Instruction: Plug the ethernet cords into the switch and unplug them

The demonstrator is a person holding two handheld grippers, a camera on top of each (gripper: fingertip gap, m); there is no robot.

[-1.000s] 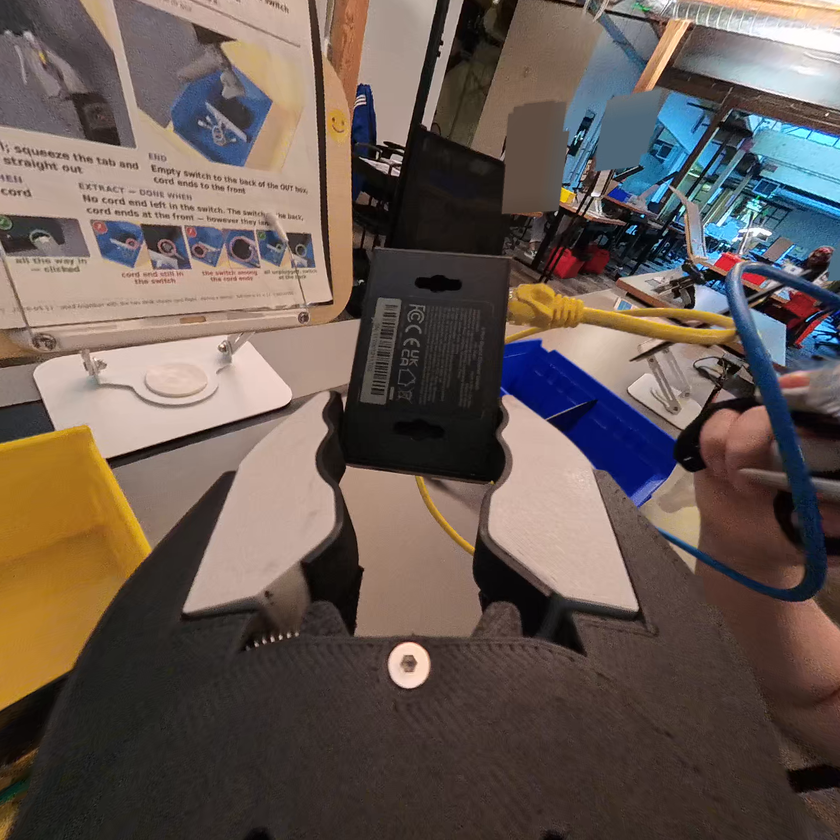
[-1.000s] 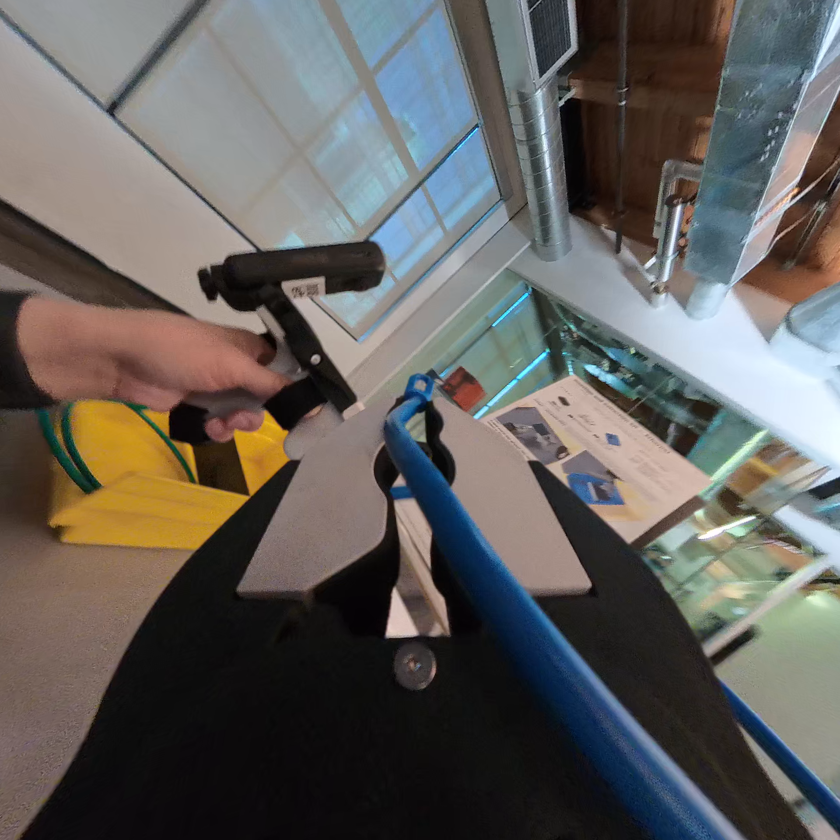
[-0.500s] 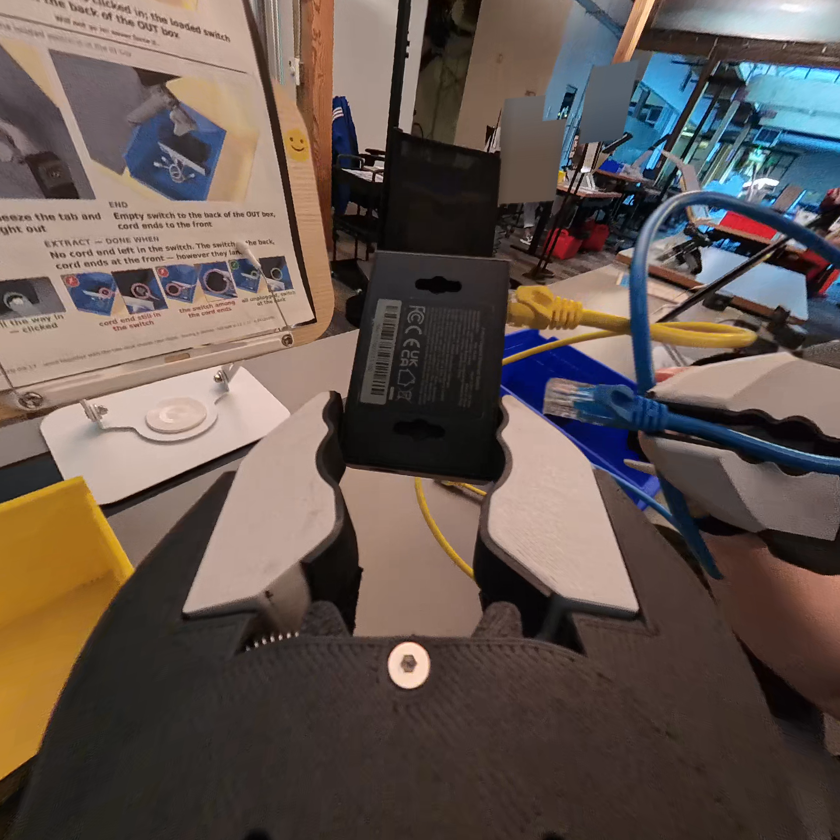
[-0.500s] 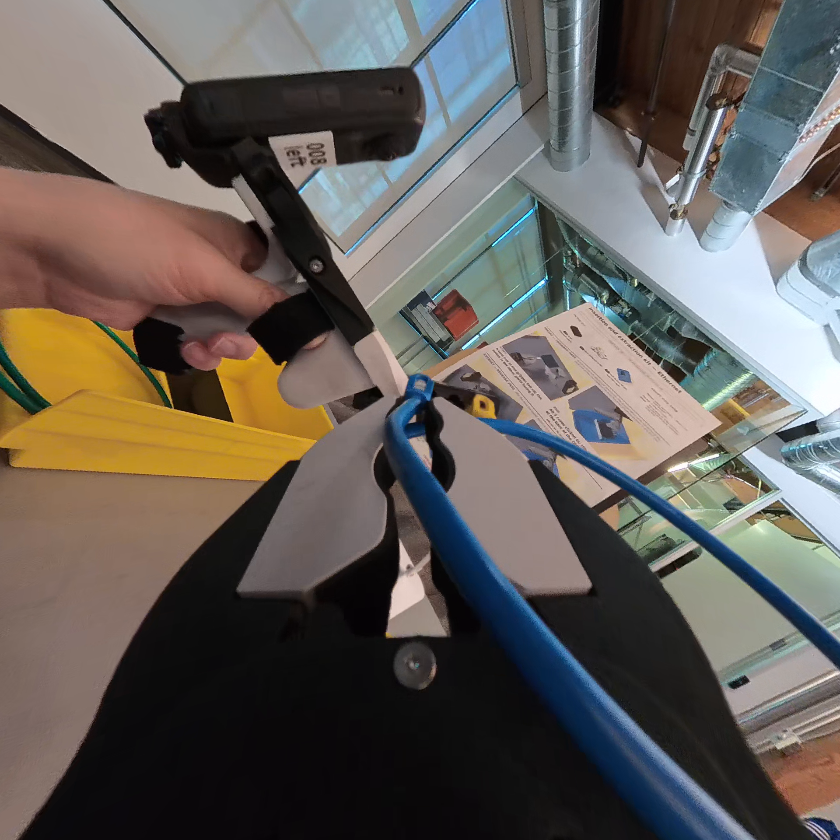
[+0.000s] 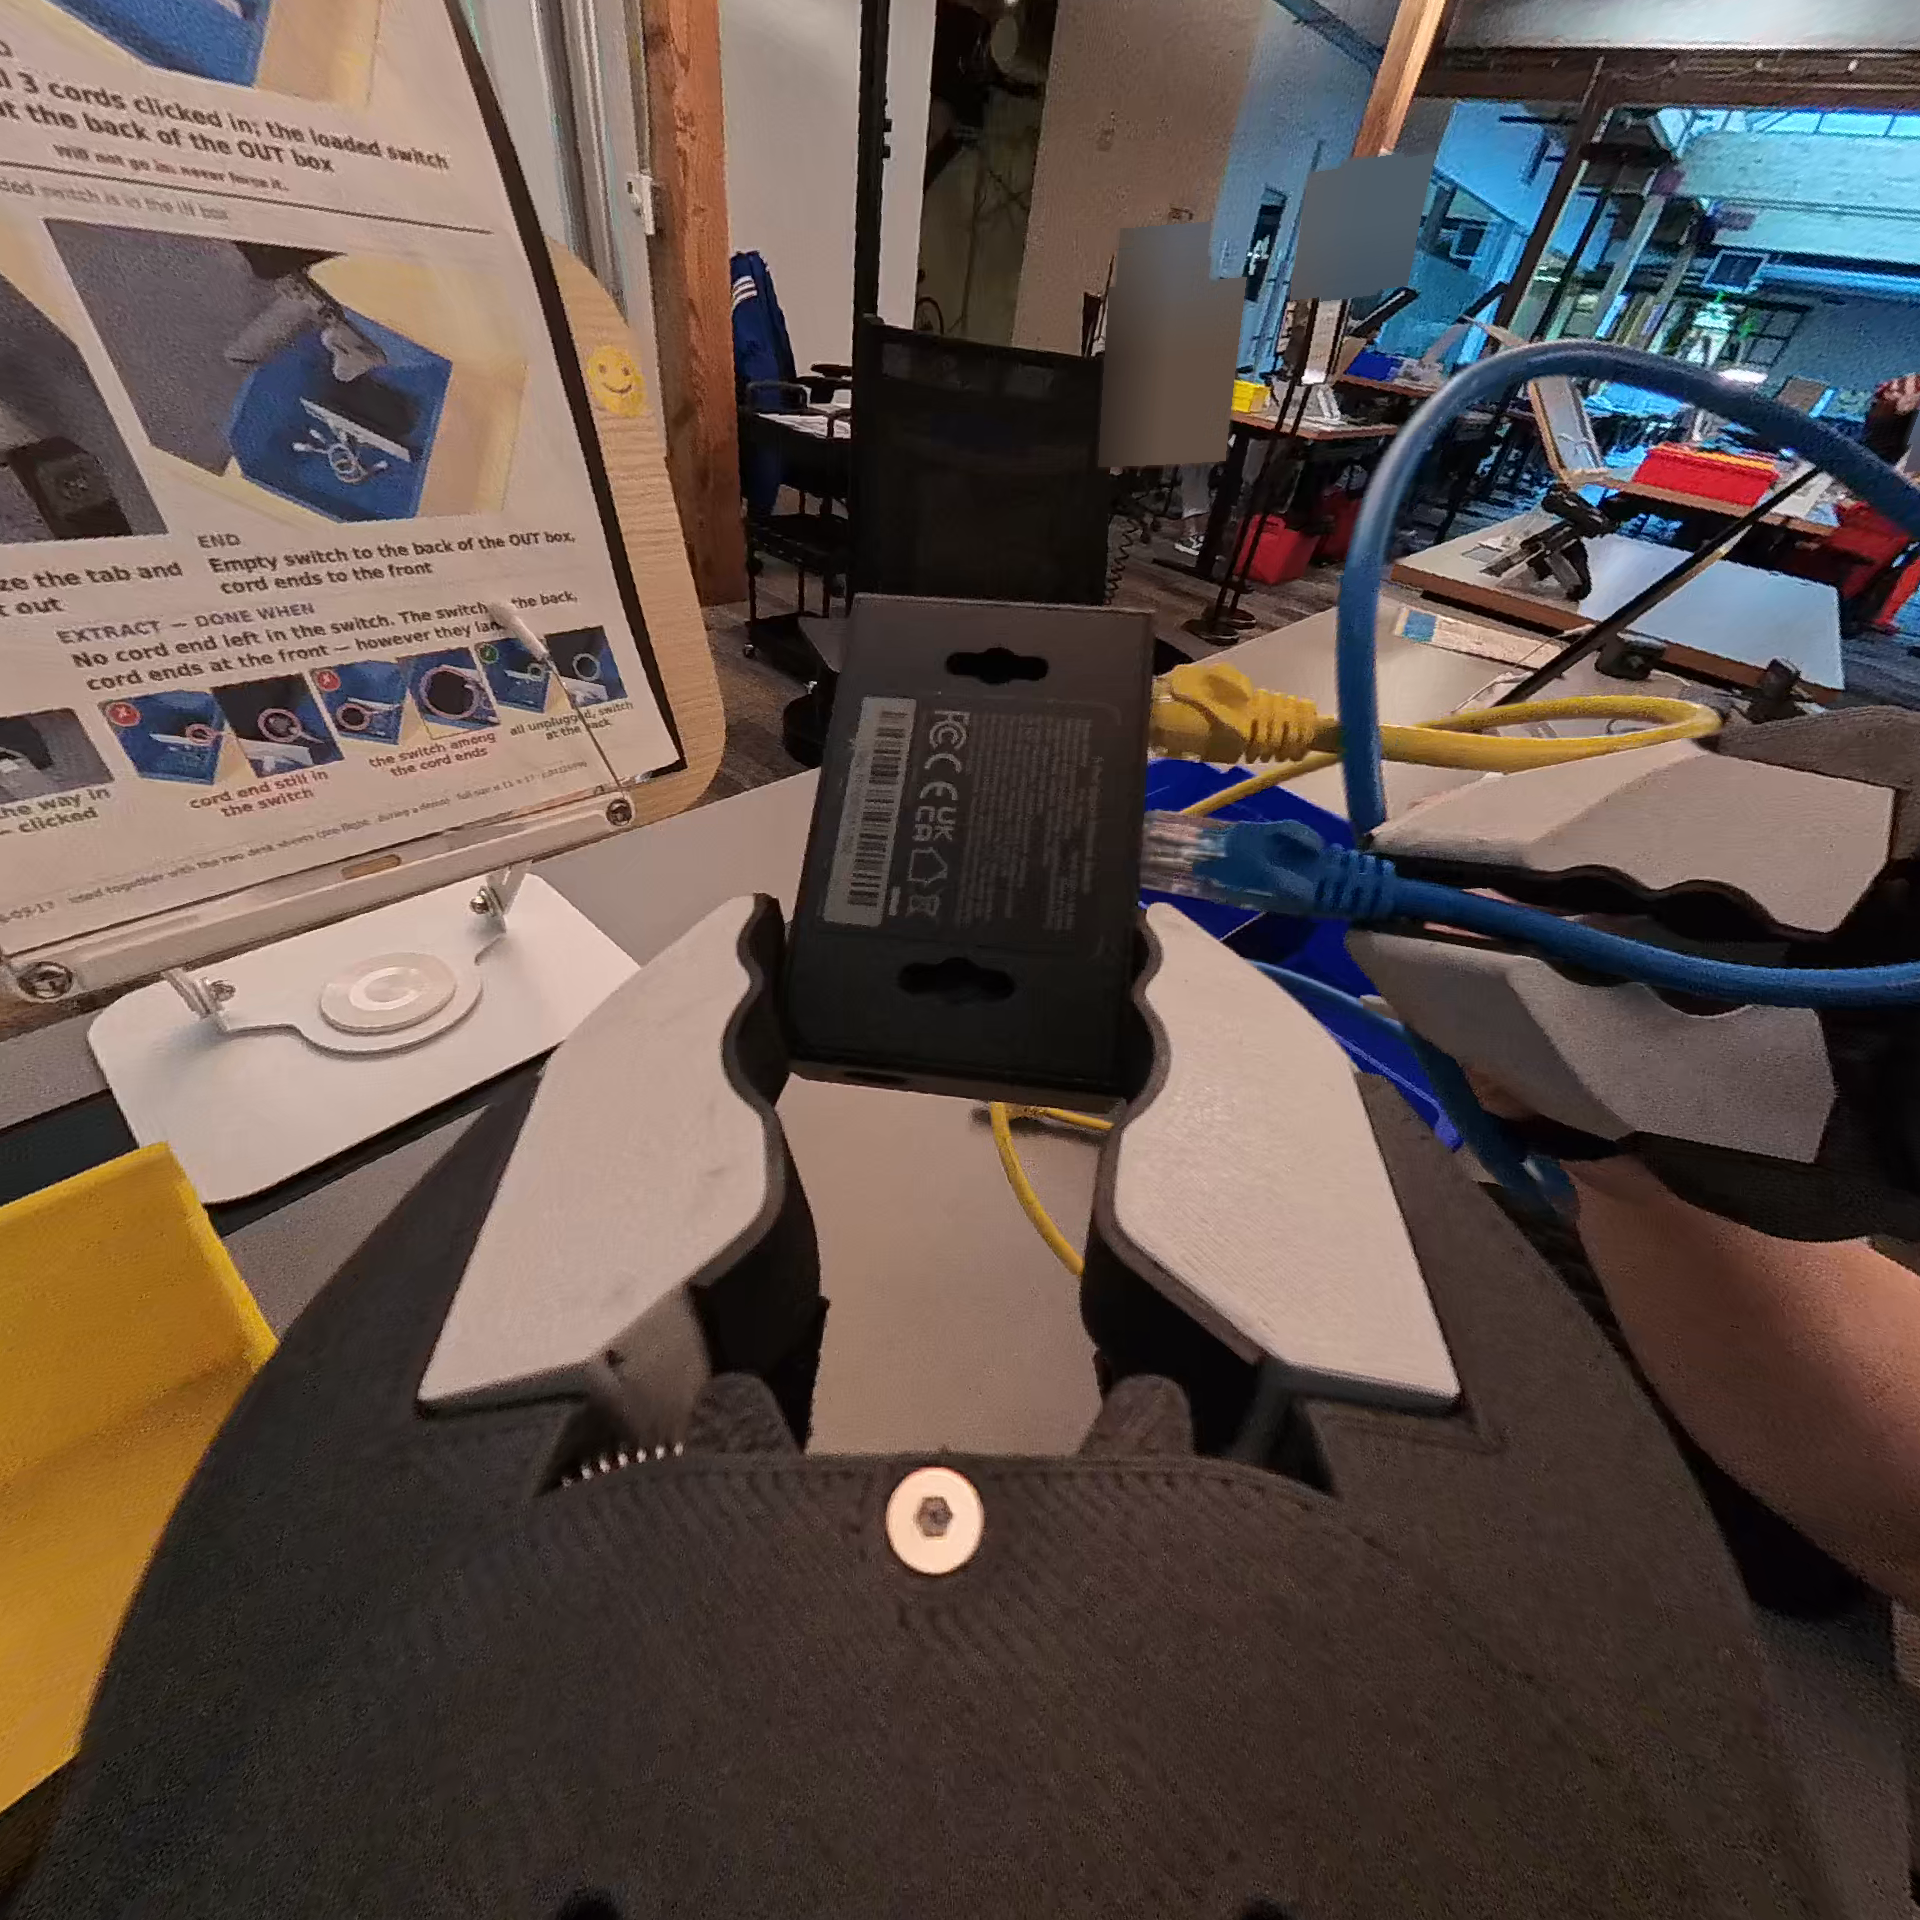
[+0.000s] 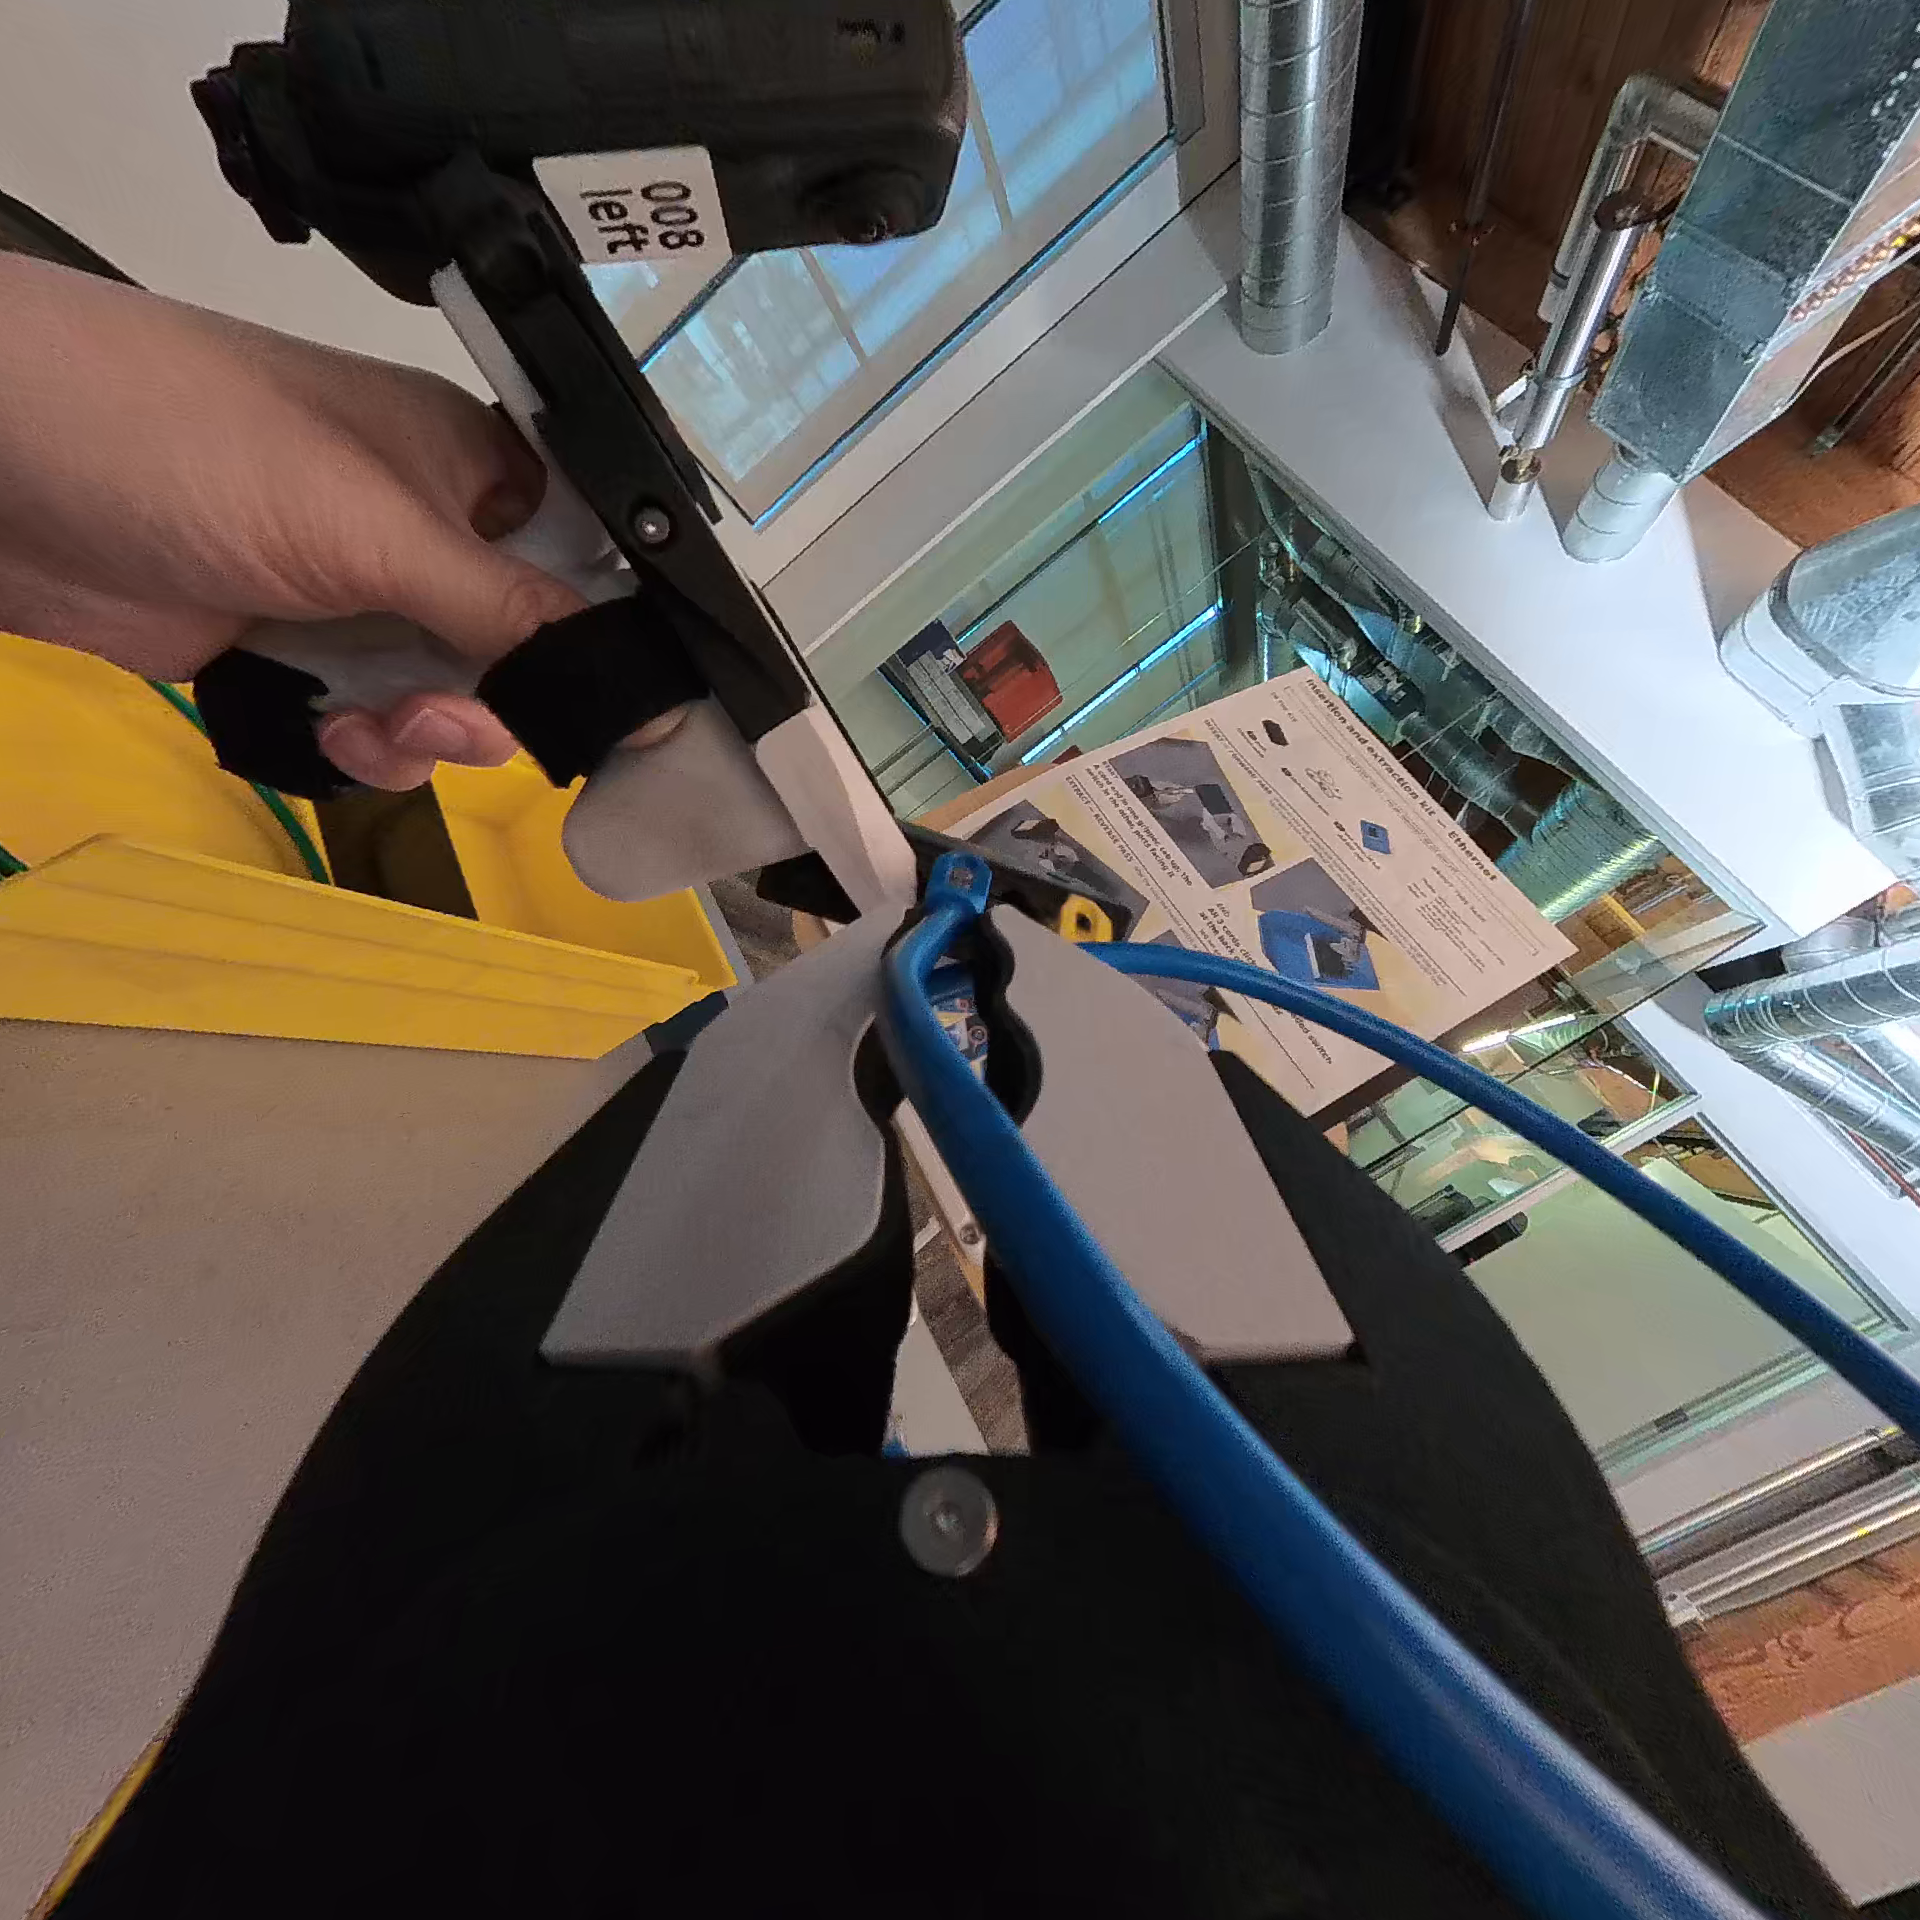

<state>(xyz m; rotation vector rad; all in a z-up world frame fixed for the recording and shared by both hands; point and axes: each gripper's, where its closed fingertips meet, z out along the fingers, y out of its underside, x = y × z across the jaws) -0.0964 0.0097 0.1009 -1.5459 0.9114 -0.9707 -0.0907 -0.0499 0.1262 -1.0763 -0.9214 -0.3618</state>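
Left wrist view shows the black switch (image 5: 966, 842) pinched between the fingers of the left claw (image 5: 951, 997), held above the bench (image 5: 665, 873) with its labelled underside facing the camera. A yellow cord (image 5: 1236, 717) is already seated in its right edge. Just below that, the blue cord (image 5: 1247, 862) is pinched behind its plug by the right claw (image 5: 1382, 894), the clear tip almost at the switch's port side. This looks like the insertion step; next, the plug needs lining up with a free port and a straight push home.
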